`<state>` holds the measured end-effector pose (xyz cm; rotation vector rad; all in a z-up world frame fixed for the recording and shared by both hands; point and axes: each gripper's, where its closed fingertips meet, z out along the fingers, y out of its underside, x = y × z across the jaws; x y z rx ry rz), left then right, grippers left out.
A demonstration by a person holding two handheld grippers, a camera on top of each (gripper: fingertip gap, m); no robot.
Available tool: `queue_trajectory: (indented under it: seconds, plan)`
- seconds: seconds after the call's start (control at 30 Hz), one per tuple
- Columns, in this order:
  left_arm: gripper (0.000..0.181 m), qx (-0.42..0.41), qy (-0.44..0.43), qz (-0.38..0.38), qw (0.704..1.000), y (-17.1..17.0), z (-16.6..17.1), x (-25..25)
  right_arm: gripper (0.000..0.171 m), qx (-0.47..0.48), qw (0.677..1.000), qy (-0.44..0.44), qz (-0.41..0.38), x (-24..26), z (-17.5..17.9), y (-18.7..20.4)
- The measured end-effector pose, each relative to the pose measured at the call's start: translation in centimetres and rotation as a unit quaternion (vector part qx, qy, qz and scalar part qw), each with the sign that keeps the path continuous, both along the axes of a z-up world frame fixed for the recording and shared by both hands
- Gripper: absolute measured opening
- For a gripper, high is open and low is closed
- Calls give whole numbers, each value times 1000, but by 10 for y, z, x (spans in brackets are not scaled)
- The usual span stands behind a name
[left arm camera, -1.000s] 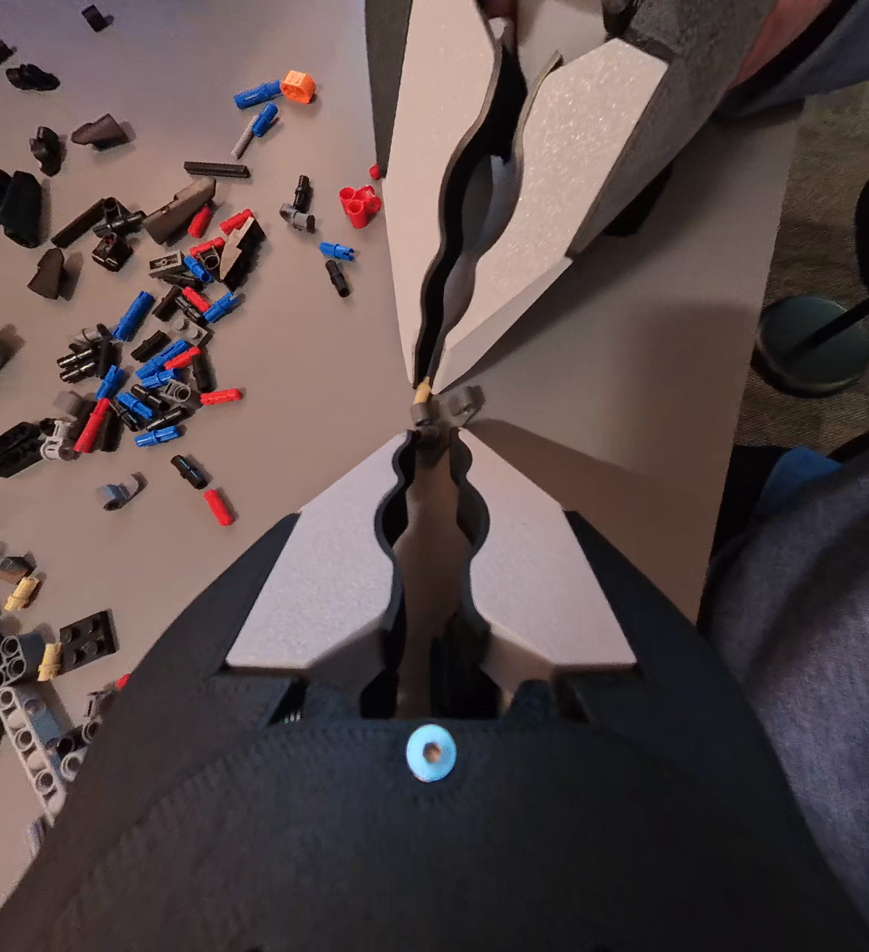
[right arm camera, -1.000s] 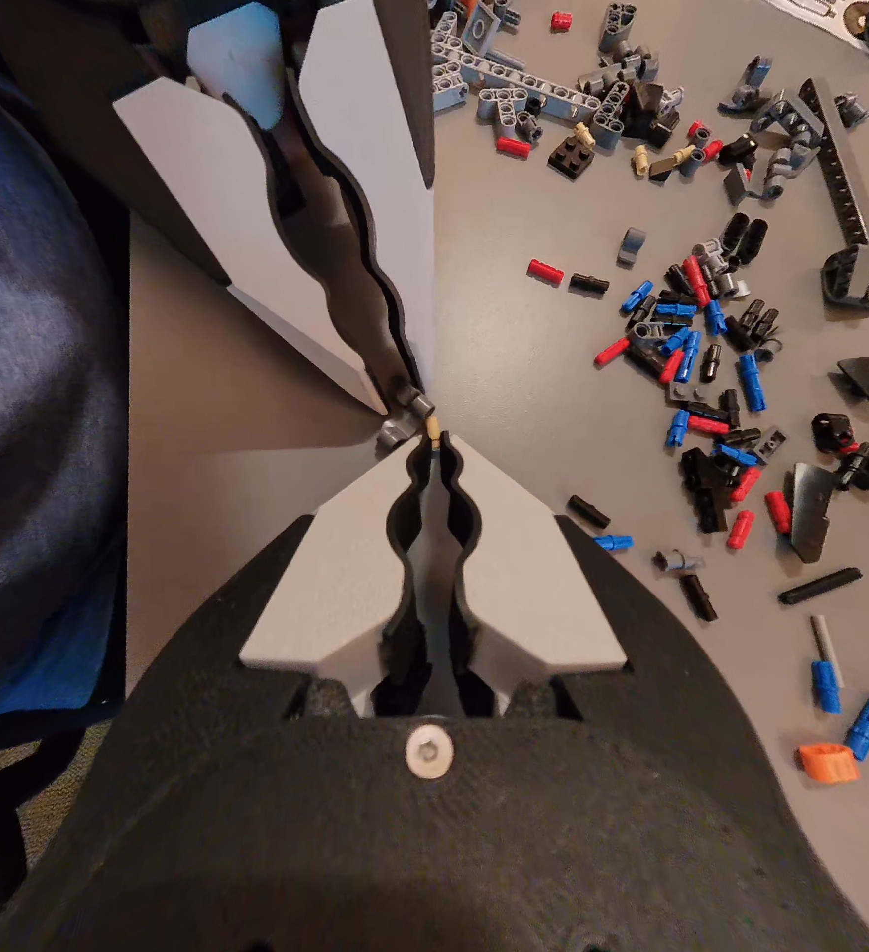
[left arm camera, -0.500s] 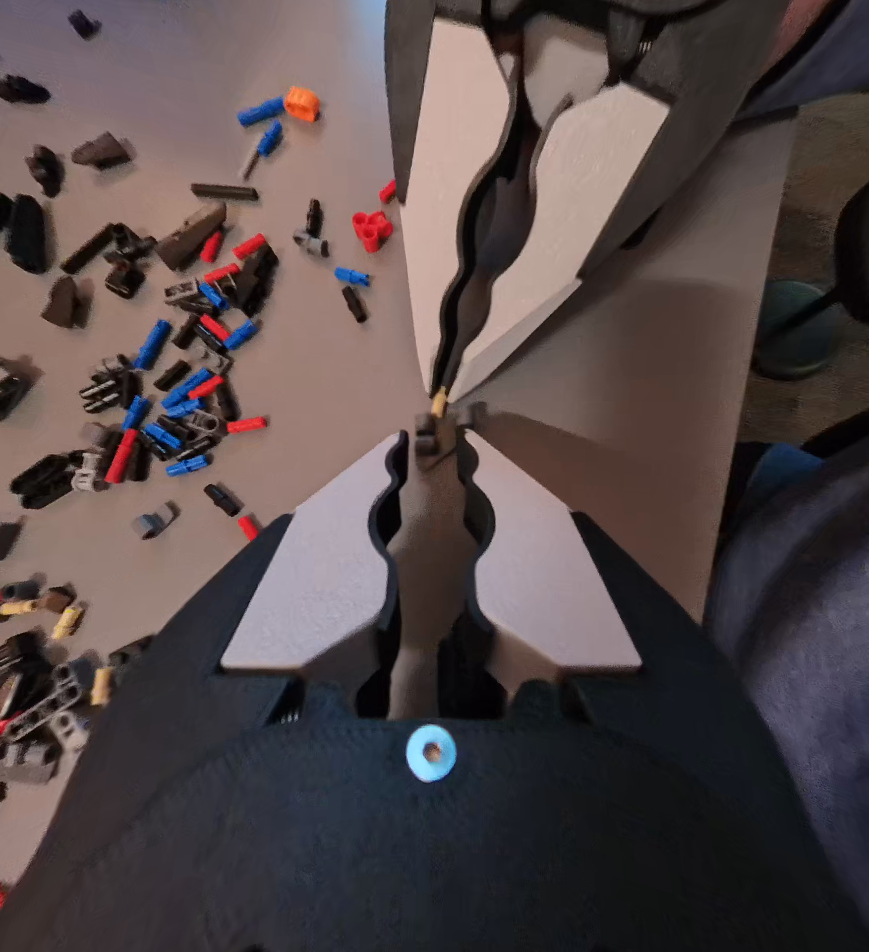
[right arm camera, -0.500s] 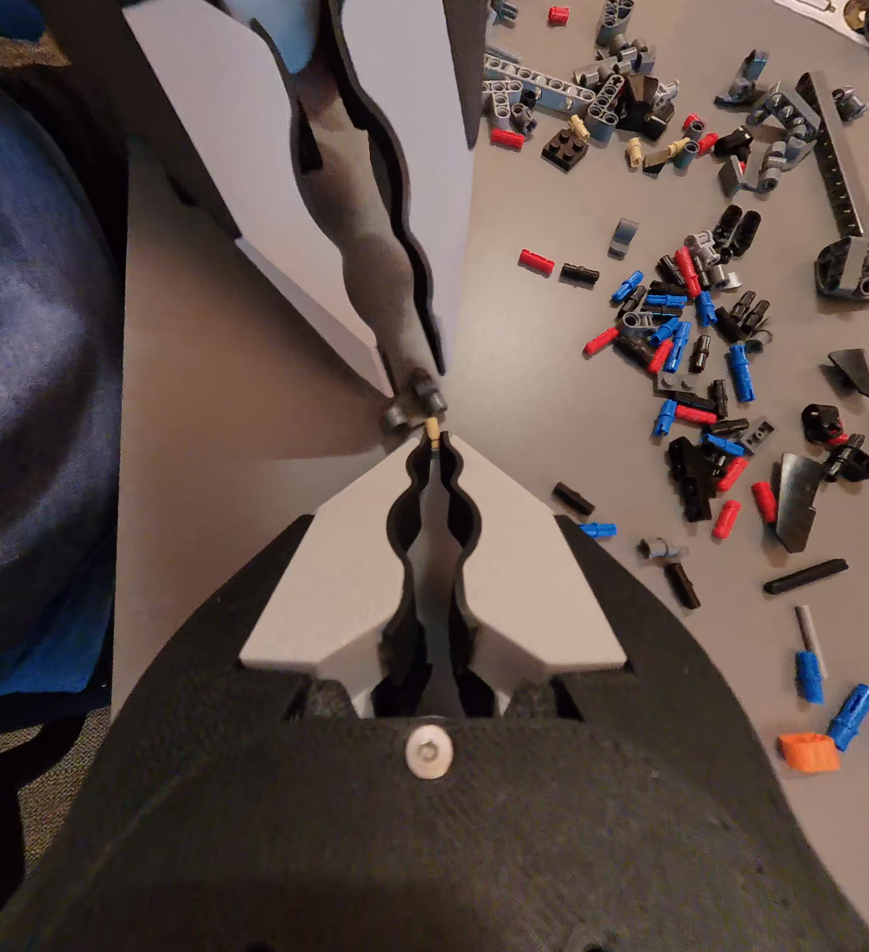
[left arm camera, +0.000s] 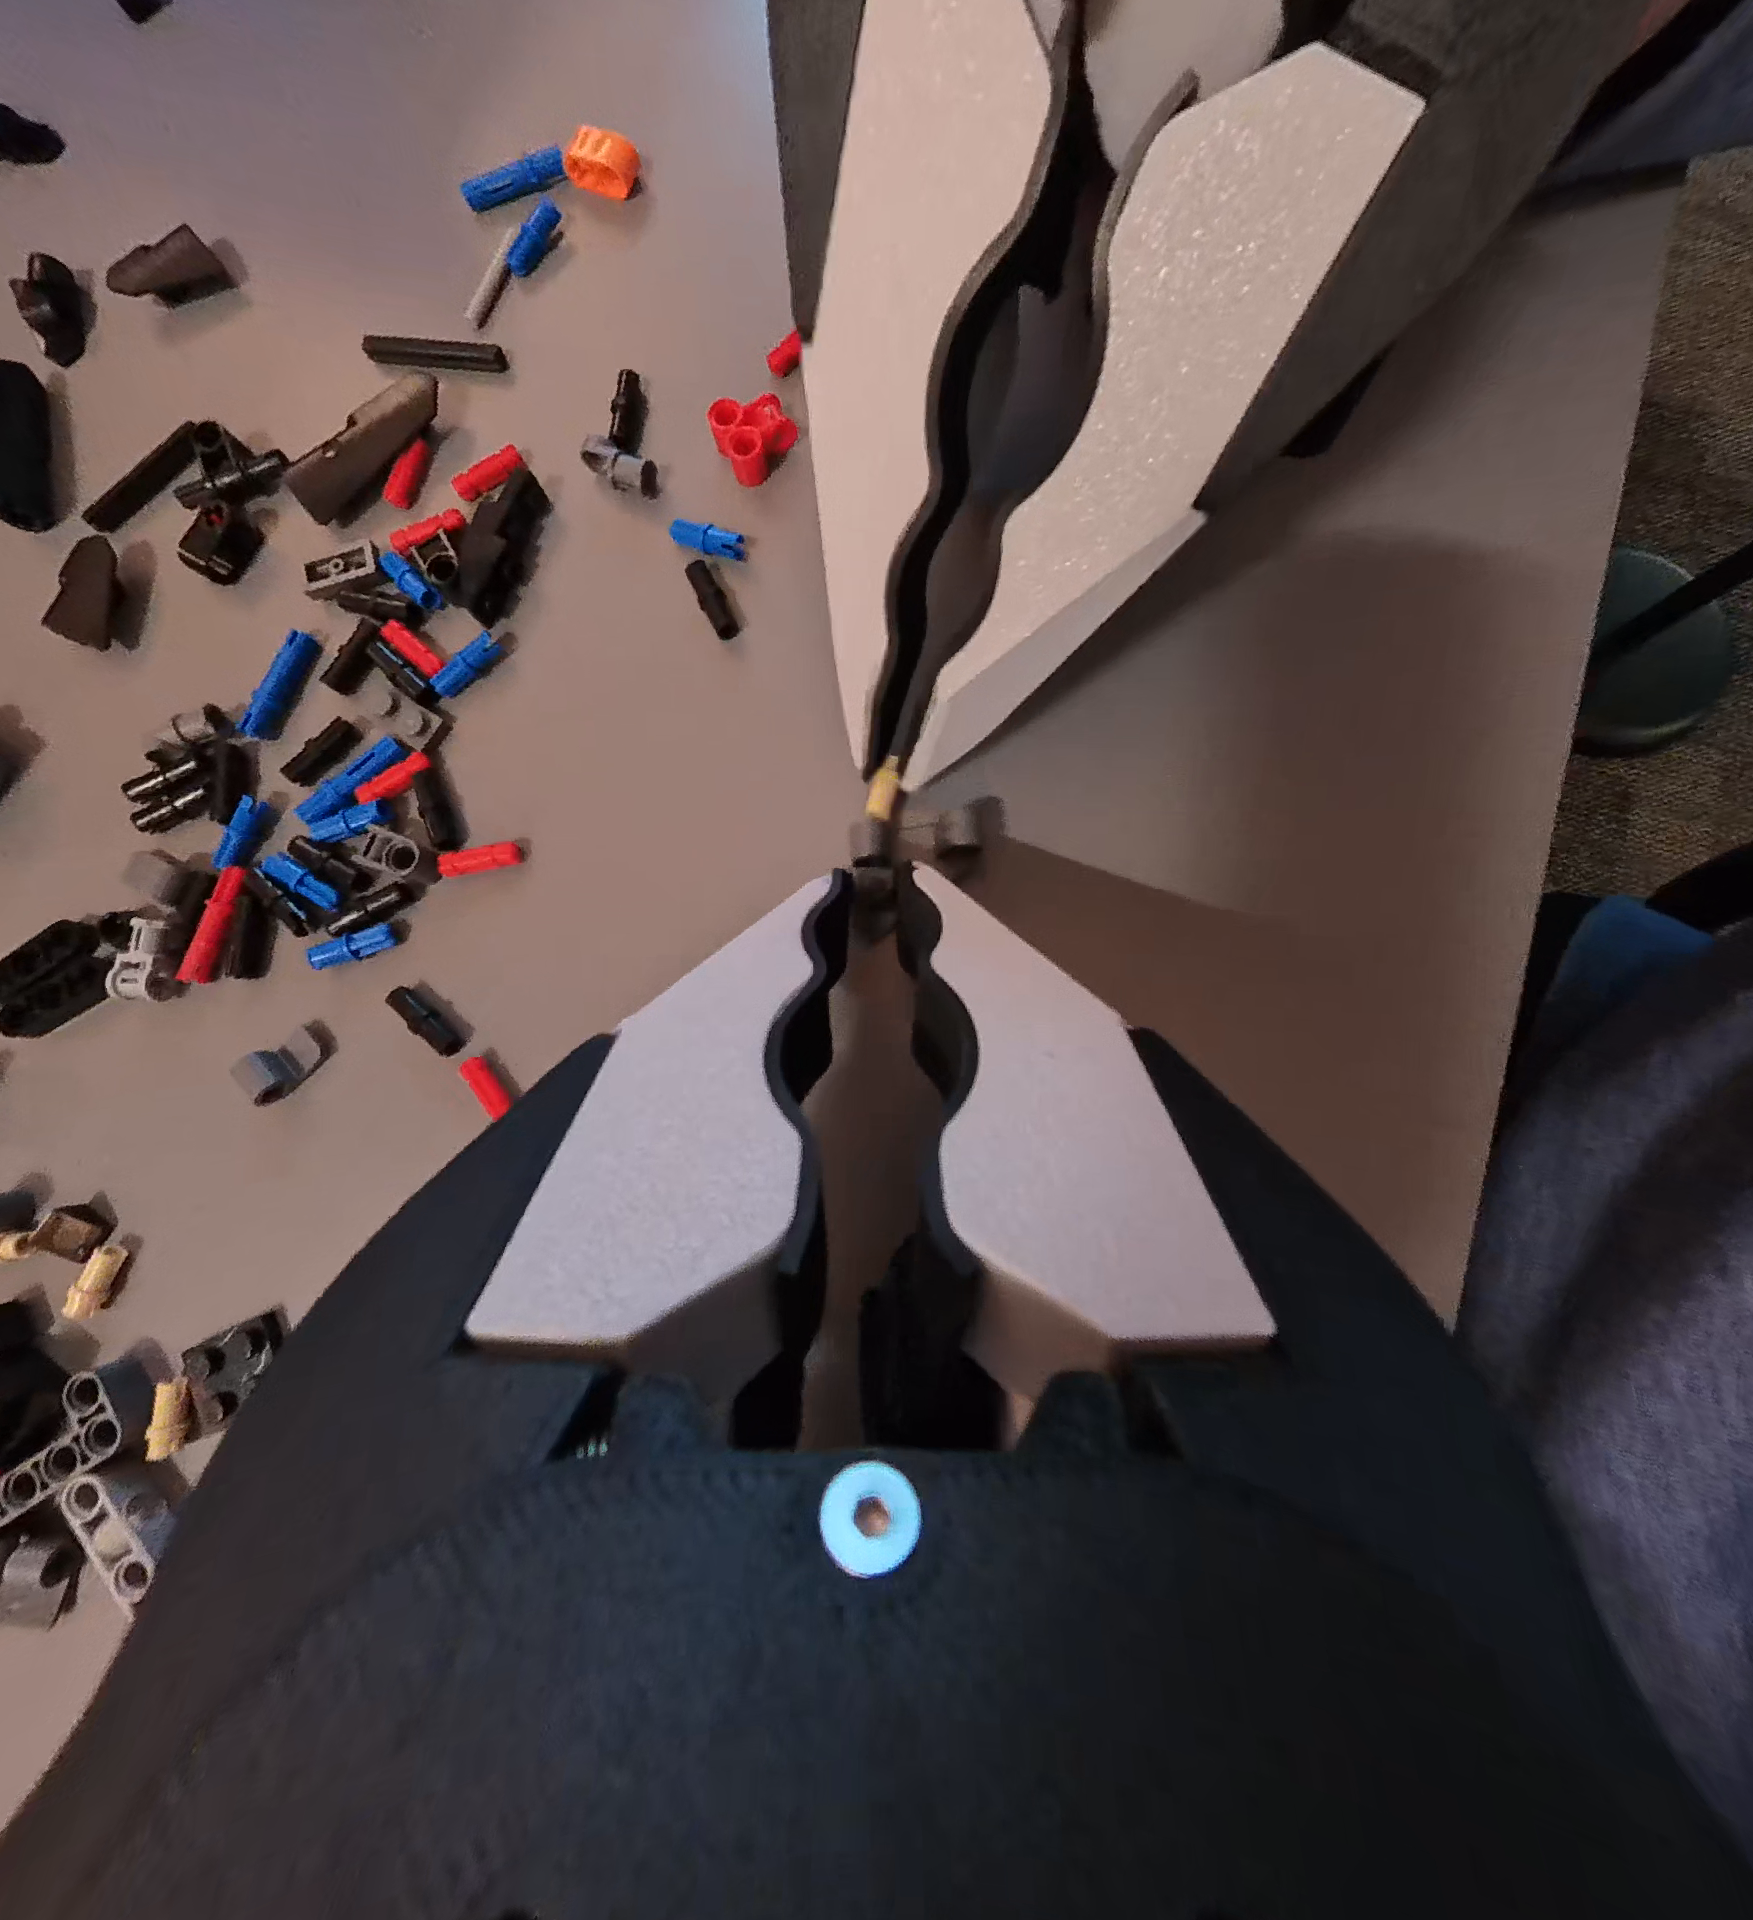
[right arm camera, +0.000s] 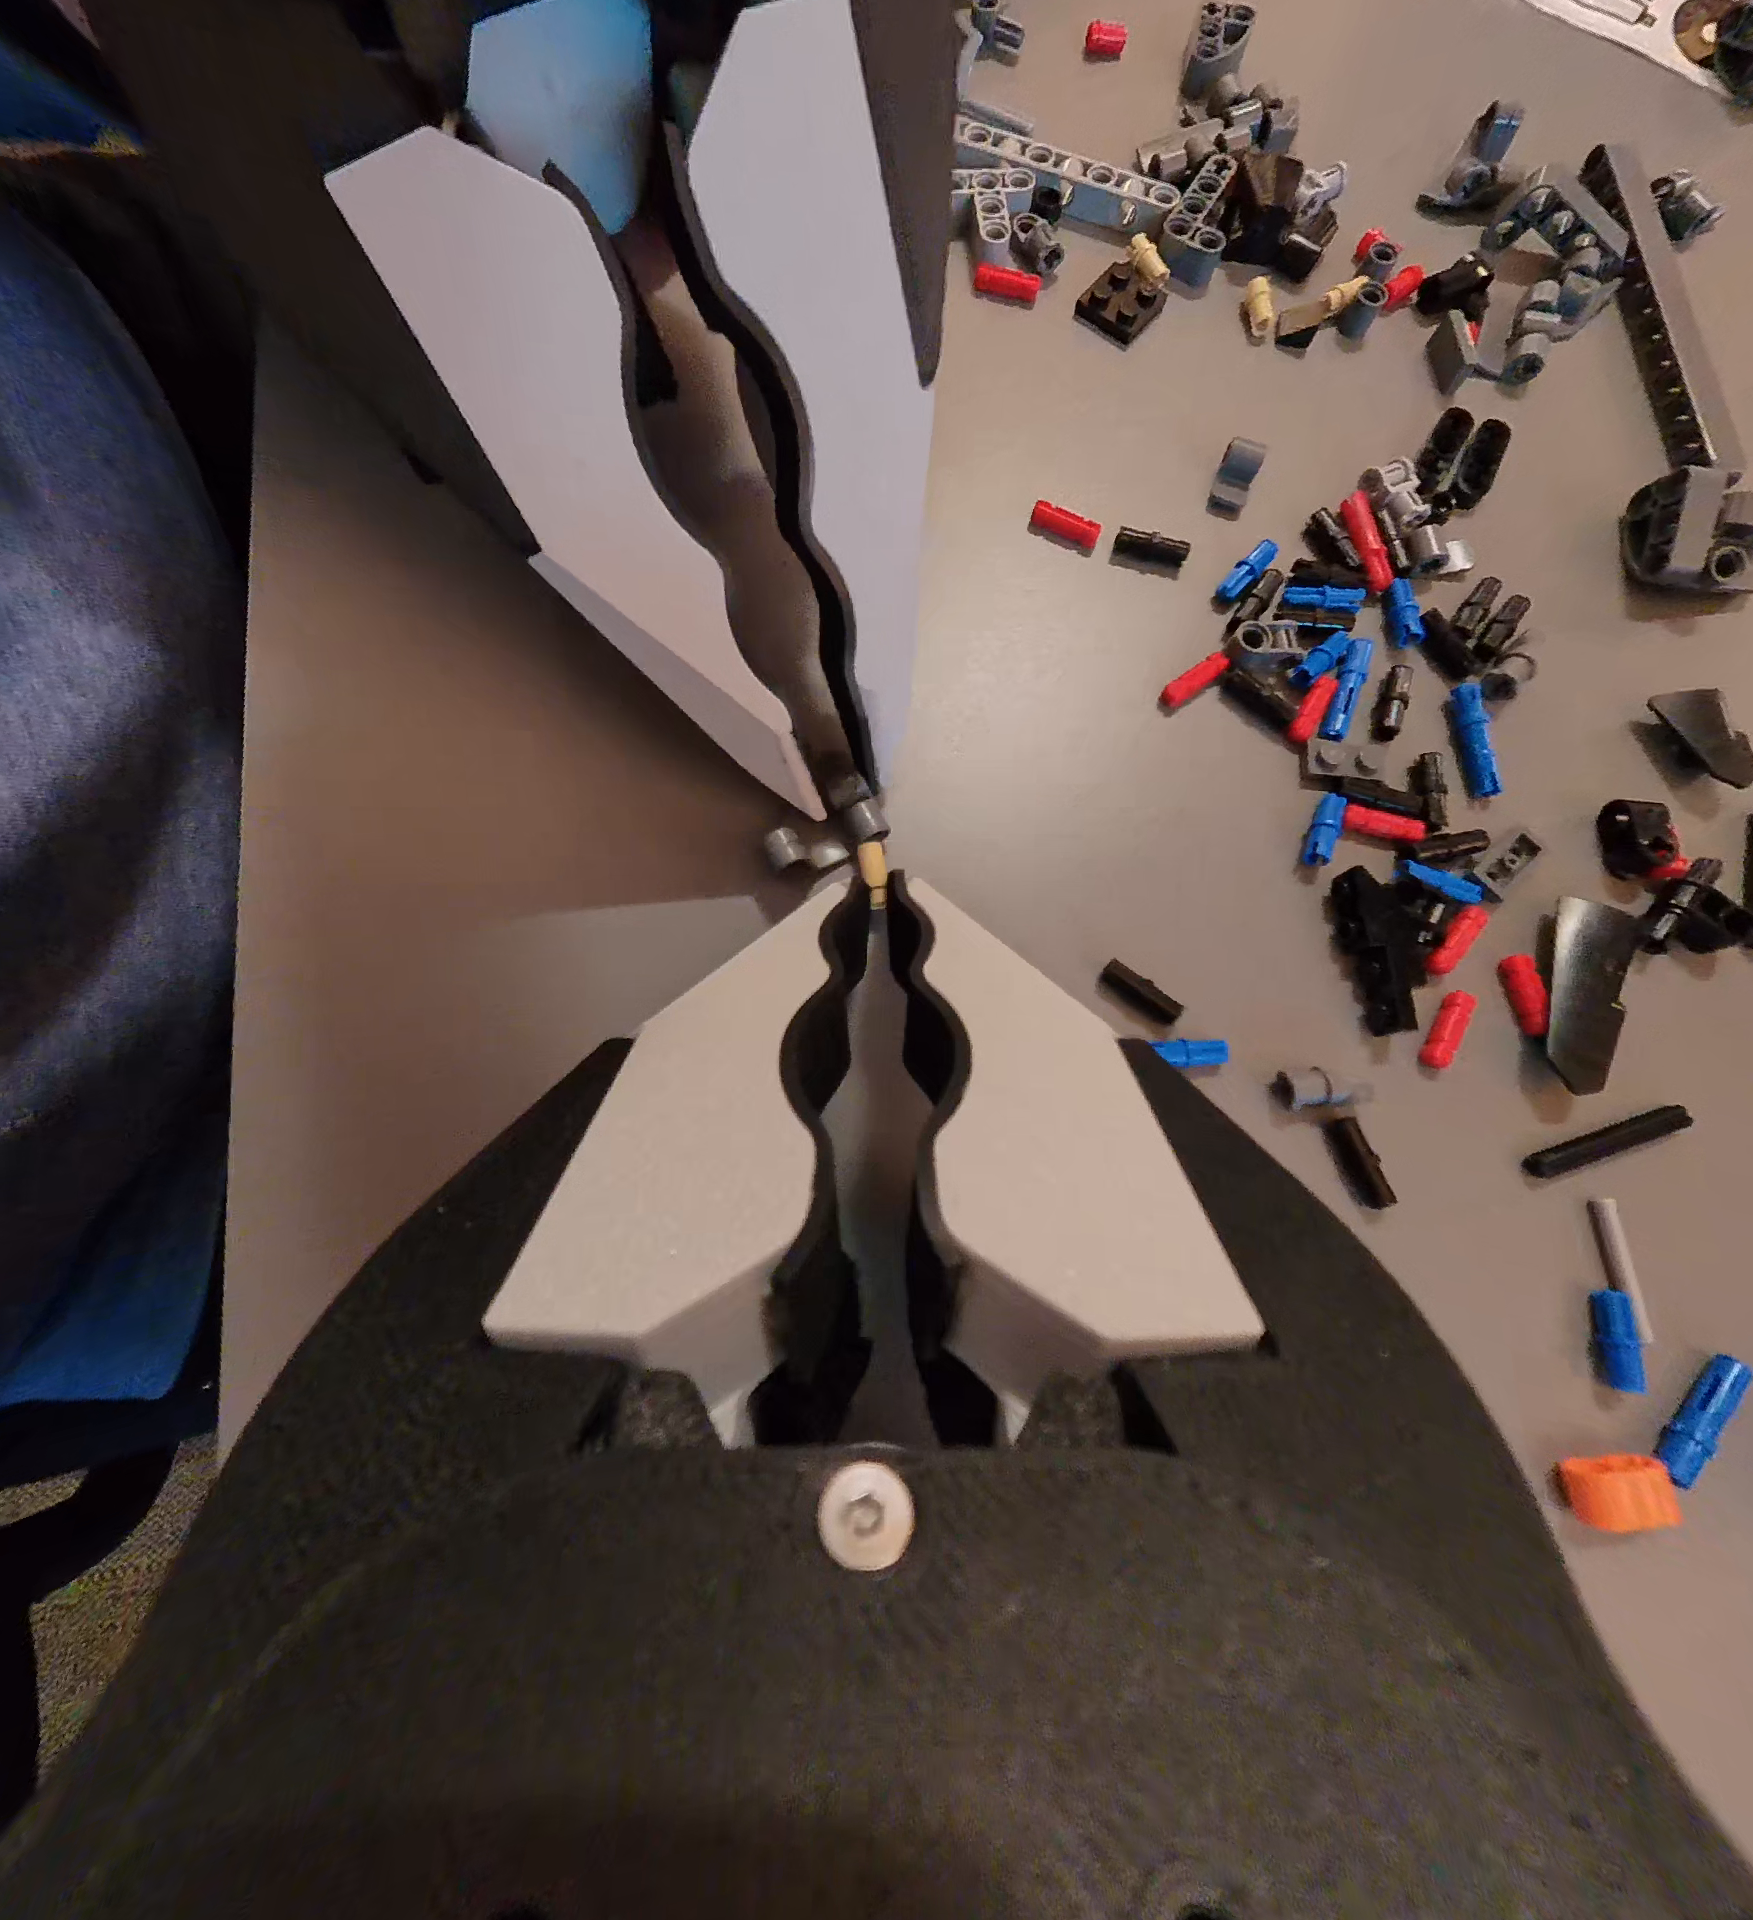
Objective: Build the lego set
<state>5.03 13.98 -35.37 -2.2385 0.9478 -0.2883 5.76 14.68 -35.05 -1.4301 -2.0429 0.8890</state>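
My left gripper (left arm camera: 872,896) is shut on a small dark grey connector (left arm camera: 958,828), held just above the grey table. My right gripper (left arm camera: 891,764) comes in from the far side, tip to tip with it, shut on a short tan pin (left arm camera: 884,798). The pin's free end meets the connector's near end. In the right wrist view my right gripper (right arm camera: 877,894) holds the tan pin (right arm camera: 872,864) against the connector (right arm camera: 864,818), which sits in the left gripper (right arm camera: 848,781). The connector's other end sticks out sideways.
Loose blue, red and black pins (left arm camera: 332,790) lie scattered on the table, with an orange piece (left arm camera: 602,161) and grey beams (left arm camera: 51,1475). The table edge (left arm camera: 1537,831) is close by, with a person's blue clothing (left arm camera: 1682,1247) and a chair base (left arm camera: 1661,665) beyond it. Only a small space, under 4 cm, lies between the two pairs of fingers.
The two grippers have drawn together again. Half a second ago the pin stood slightly off the connector; now its end touches the connector. Both stay shut.
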Motion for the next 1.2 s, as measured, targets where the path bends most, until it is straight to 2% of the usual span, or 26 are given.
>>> queue_trajectory:
  seconds: [0.03,0.47,0.97,1.2]
  plan:
    - [6,-3,-2,-2,1000,0,0,0,1,-1,1000,0,-1,0,0,1]
    - [6,-23,5,-24,999,1,-1,1,1,9,1000,-2,16,-2,-2,1]
    - [7,-42,-1,-55,998,0,-1,0,1,14,995,4,101,-7,-1,-4]
    - [6,-33,18,-61,997,0,0,-1,3,-2,996,9,91,-5,3,-3]
